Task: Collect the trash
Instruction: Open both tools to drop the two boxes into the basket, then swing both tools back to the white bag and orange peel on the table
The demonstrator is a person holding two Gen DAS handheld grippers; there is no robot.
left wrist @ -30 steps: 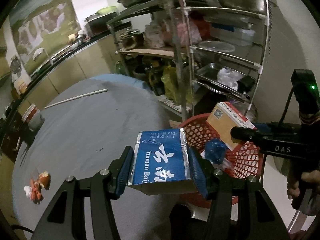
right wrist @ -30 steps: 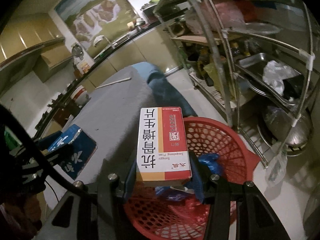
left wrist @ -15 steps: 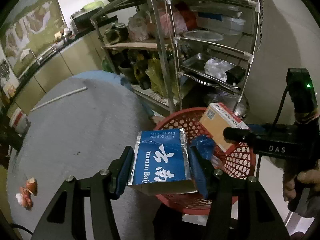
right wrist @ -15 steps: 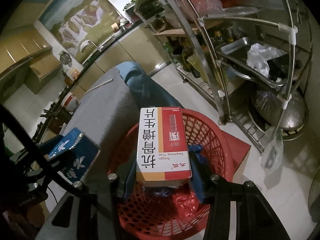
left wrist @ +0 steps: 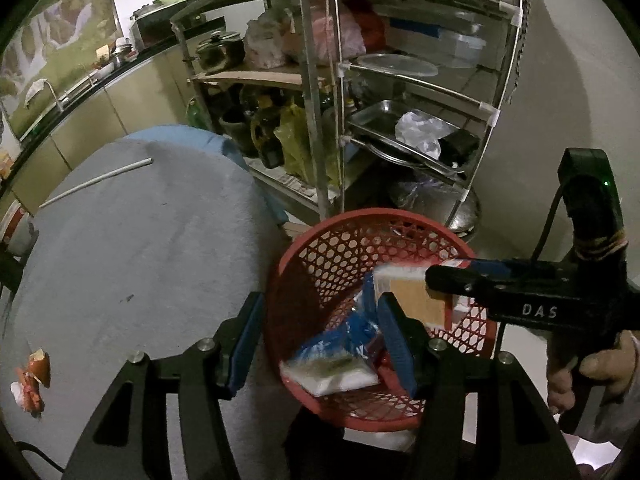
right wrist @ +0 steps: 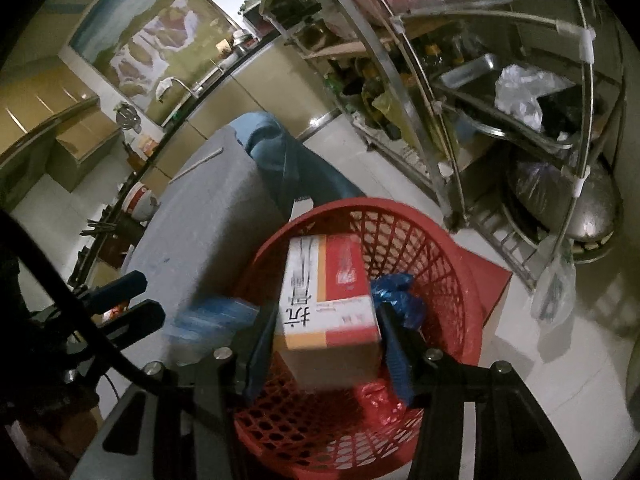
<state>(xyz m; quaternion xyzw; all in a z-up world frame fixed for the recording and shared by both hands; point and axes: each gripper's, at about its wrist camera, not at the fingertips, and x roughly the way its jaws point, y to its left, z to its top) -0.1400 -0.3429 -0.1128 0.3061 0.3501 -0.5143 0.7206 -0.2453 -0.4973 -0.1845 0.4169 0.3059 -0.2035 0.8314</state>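
Observation:
A red mesh basket (left wrist: 360, 216) (right wrist: 400, 208) stands on the floor beside the table. A blue and white carton (left wrist: 332, 356) lies tilted inside it, free of my left gripper (left wrist: 318, 308), which hangs open over the basket rim with nothing between its fingers. My right gripper (right wrist: 326, 314) is over the basket and its jaws are opening. A red, white and orange box (right wrist: 328, 292) (left wrist: 416, 300) sits blurred and tilted between them, slipping down. In the right wrist view the left gripper (right wrist: 136, 296) shows at the left, and the blue carton (right wrist: 216, 316) is a blur.
A grey round table (left wrist: 120, 240) carries a white stick (left wrist: 96, 180) and orange scraps (left wrist: 32, 376). A crowded metal rack (left wrist: 400, 80) stands behind the basket. Crumpled blue plastic (right wrist: 396, 292) lies in the basket. A person's hand (left wrist: 592, 368) grips the right tool.
The blue carton has left my left gripper and dropped into the basket. Both grippers sank over the basket. The right jaws have widened and the red and white box tilts and blurs.

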